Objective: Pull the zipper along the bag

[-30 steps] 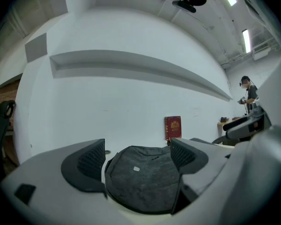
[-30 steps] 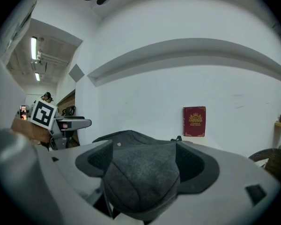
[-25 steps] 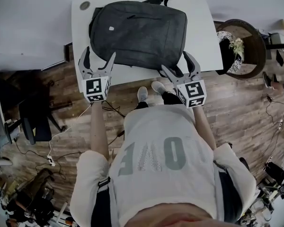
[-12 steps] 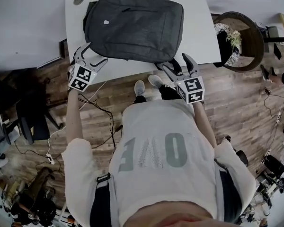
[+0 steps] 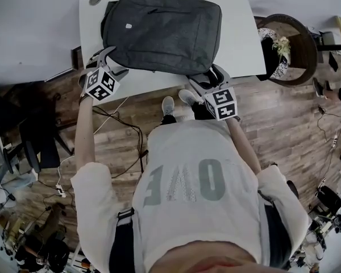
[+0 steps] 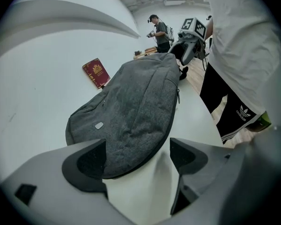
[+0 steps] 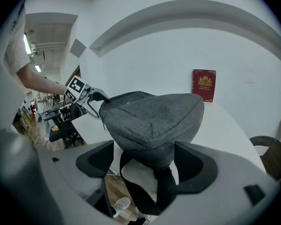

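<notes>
The left tongs (image 5: 112,61) and right tongs (image 5: 207,77) have advanced to the near corners of the bag (image 5: 162,33). Both are released, so pulling has not begun.

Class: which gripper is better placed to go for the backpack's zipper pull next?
Left gripper, probably: its open jaws flank the backpack corner, zipper pull ahead along that edge. The right gripper faces the other end, over the strap.

1 bag (image 5: 162,33), 1 table (image 5: 238,36), 1 red bk (image 6: 96,72), 2 grippers (image 5: 111,61) (image 5: 207,75).
</notes>
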Demonstrator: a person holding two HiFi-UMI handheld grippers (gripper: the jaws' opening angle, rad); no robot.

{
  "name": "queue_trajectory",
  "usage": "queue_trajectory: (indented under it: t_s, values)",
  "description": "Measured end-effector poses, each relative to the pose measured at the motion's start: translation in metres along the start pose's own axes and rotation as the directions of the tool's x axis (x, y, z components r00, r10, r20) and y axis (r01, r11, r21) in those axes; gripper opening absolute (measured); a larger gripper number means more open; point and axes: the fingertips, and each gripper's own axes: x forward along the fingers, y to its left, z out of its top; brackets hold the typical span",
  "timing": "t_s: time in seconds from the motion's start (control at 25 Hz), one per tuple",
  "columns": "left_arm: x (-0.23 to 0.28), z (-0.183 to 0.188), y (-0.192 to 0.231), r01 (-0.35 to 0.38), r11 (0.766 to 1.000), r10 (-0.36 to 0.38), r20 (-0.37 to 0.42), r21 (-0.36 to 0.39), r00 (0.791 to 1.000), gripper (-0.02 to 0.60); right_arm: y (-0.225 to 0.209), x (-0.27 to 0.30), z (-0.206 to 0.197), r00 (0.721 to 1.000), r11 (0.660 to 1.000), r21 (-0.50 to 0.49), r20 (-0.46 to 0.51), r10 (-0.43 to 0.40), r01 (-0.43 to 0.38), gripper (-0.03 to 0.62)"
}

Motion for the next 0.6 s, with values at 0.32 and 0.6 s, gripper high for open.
queue_trajectory:
  t_s: [0.32, 0.6]
  values:
    - [0.018, -0.013, 0.002, 0.031, 0.999, -0.029, -0.063, 0.03, 0.998, 0.4, -0.007, 0.01, 0.008, 1.0, 1.0, 0.003, 0.002, -0.017, 0.017, 0.393]
    - [0.019, -0.015, 0.0, 0.05, 0.998, -0.051, -0.068, -0.026, 0.996, 0.399, -0.009, 0.013, 0.007, 1.0, 1.0, -0.015, -0.015, -0.008, 0.008, 0.393]
